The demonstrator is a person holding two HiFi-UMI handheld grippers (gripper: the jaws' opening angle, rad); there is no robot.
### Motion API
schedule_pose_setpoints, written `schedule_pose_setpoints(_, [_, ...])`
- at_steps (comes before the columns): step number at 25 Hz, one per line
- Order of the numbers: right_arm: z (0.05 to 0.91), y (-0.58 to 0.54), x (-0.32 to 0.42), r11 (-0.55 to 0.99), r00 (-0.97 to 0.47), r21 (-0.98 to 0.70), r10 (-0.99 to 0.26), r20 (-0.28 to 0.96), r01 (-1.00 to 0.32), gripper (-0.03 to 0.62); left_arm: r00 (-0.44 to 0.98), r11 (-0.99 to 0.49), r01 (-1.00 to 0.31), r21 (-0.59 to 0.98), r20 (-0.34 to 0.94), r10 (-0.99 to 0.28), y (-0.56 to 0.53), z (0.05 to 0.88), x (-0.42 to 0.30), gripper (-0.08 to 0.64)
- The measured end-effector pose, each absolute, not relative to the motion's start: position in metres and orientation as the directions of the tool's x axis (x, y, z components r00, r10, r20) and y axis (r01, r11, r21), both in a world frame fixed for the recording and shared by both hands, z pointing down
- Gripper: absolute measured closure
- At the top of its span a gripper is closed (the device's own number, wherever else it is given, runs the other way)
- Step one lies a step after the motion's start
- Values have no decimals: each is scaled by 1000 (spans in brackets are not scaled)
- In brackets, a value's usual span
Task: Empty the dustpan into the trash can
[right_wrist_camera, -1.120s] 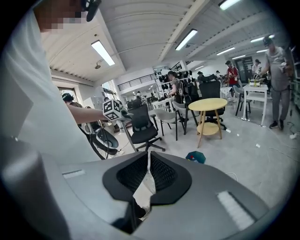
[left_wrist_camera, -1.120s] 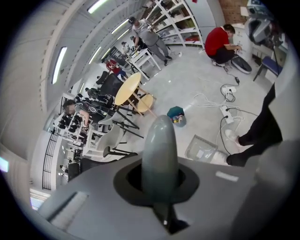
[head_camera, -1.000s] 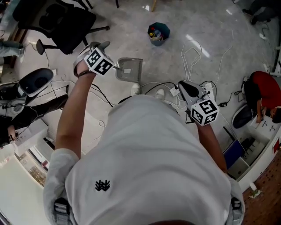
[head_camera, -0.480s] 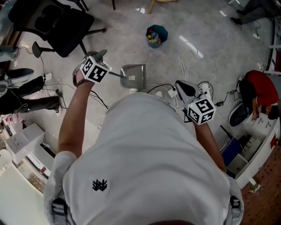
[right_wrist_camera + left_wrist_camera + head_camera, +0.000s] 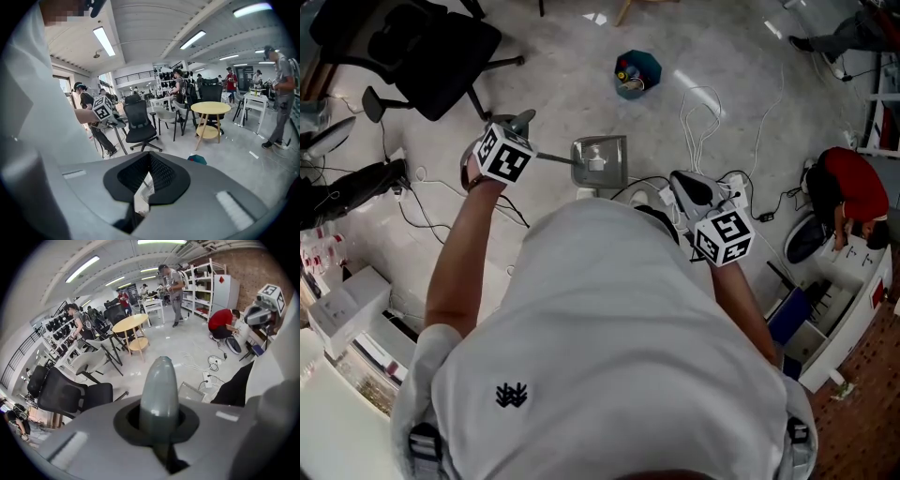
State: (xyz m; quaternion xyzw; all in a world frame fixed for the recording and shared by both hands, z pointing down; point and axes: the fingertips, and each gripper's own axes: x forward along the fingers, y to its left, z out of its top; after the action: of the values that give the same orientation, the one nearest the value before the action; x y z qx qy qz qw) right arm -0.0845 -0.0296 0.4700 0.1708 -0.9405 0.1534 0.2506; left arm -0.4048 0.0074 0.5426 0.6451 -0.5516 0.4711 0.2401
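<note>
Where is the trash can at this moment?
In the head view the teal trash can stands on the floor at top centre, beyond the dustpan held in the left hand-held gripper and apart from it, right of the black office chair.

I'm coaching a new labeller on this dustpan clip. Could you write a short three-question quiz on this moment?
1. True or false: the dustpan already hangs directly over the blue trash can.
2. Which gripper grips the dustpan's handle? A) the left gripper B) the right gripper C) both
3. Fill in: the right gripper's jaws are together and hold ____.

Key:
1. False. In the head view the dustpan is short of the trash can, with bare floor between them.
2. A. The grey handle end sticks out between the left gripper's jaws.
3. Nothing.
</note>
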Motion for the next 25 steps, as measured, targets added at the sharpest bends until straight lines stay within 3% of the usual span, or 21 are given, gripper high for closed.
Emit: schedule_pose_setpoints(25, [474, -27, -122, 891, -750, -129, -279, 600, -435, 591, 238, -244, -960, 136, 853, -464, 33, 582, -403, 505])
